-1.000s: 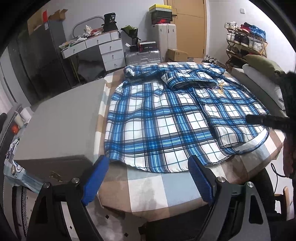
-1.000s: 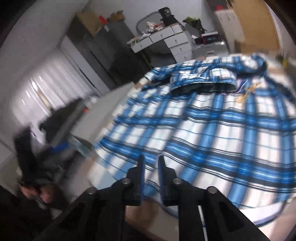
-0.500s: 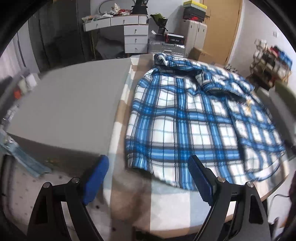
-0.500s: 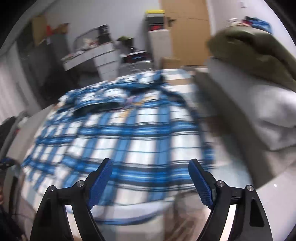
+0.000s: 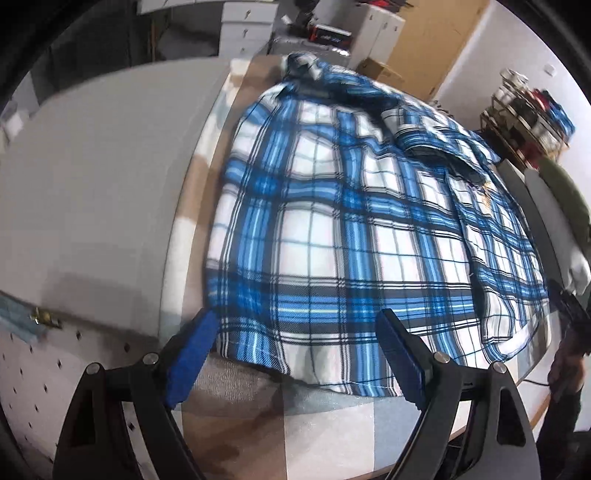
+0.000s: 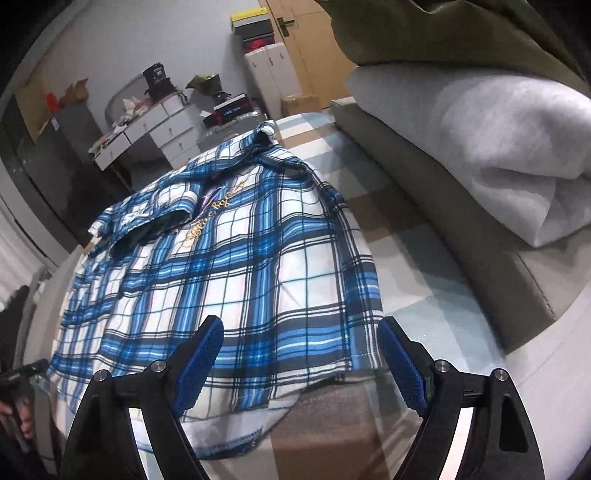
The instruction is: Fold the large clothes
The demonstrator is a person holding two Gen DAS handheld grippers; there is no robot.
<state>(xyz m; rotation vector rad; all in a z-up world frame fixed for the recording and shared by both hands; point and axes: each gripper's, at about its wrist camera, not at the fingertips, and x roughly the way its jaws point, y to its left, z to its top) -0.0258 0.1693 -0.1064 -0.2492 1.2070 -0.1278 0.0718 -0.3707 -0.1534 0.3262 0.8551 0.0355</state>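
Left gripper (image 5: 295, 350), jaws spread wide and empty as a second ago, has dropped closer over the near left corner of the plaid shirt (image 5: 369, 229), whose hem now lies between its fingers. That shirt lies spread flat on the bed (image 5: 332, 424). Right gripper (image 6: 299, 354), nearly shut a second ago, now stands wide with nothing pinched, above the shirt's near right corner, beside the grey pillow (image 6: 498, 129).

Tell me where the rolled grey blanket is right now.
In the right wrist view, the rolled grey blanket lies at upper right on the bed, right of the plaid shirt, under an olive green cushion.
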